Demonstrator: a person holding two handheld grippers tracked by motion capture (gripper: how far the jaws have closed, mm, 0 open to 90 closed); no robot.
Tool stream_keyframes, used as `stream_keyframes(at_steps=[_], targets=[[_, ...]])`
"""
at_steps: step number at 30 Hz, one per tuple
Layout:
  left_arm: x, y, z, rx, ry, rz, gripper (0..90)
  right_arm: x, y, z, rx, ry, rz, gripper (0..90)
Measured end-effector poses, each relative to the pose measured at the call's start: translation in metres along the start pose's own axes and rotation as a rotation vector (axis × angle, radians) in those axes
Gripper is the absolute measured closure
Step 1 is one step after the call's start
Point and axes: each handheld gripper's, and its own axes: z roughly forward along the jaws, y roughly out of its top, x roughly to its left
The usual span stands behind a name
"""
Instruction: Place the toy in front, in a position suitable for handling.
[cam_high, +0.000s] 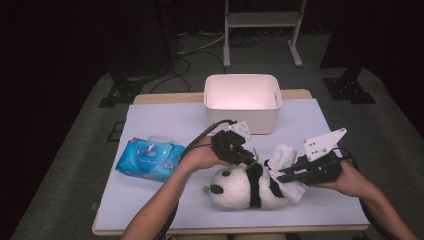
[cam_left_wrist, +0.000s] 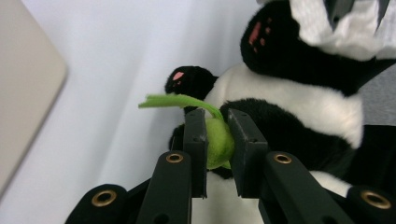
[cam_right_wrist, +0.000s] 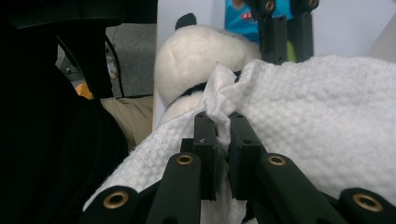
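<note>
A black-and-white plush panda (cam_high: 240, 187) lies on its back near the table's front edge. My left gripper (cam_high: 245, 157) reaches down onto its chest. In the left gripper view this gripper (cam_left_wrist: 215, 120) is shut on the green felt leaf (cam_left_wrist: 218, 144) at the panda's (cam_left_wrist: 299, 102) paws. A white wipe (cam_high: 287, 160) is draped over the panda's lower body. My right gripper (cam_high: 282, 176) comes in from the right, and in the right gripper view it (cam_right_wrist: 222, 120) is shut on a fold of the wipe (cam_right_wrist: 327, 116). The panda's head (cam_right_wrist: 196, 56) lies beyond it.
A blue pack of wet wipes (cam_high: 150, 159) lies on the left of the white table mat (cam_high: 170, 125). A white empty bin (cam_high: 242, 100) stands at the back centre. A metal stand's legs (cam_high: 262, 30) rise on the floor behind the table.
</note>
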Motion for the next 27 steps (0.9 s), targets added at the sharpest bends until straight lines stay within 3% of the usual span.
stream_keyframes(at_steps=[7, 13, 20, 23, 27], targets=[[-0.007, 0.002, -0.007, -0.007, 0.004, 0.019, 77.9, 0.001, -0.001, 0.01, 0.009, 0.028, -0.005, 82.8], [-0.011, 0.0, -0.012, -0.025, 0.015, 0.035, 77.8, 0.002, 0.015, 0.01, 0.015, 0.013, -0.031, 82.8], [-0.013, 0.004, -0.014, -0.036, 0.009, 0.052, 77.4, -0.01, 0.032, 0.005, 0.028, -0.041, -0.049, 82.7], [-0.015, 0.002, -0.011, -0.029, -0.006, 0.06, 77.2, -0.019, 0.033, 0.0, 0.026, -0.072, -0.032, 82.8], [-0.017, 0.002, -0.009, -0.036, -0.012, 0.057, 77.2, -0.034, 0.025, 0.004, 0.088, -0.109, 0.013, 82.8]])
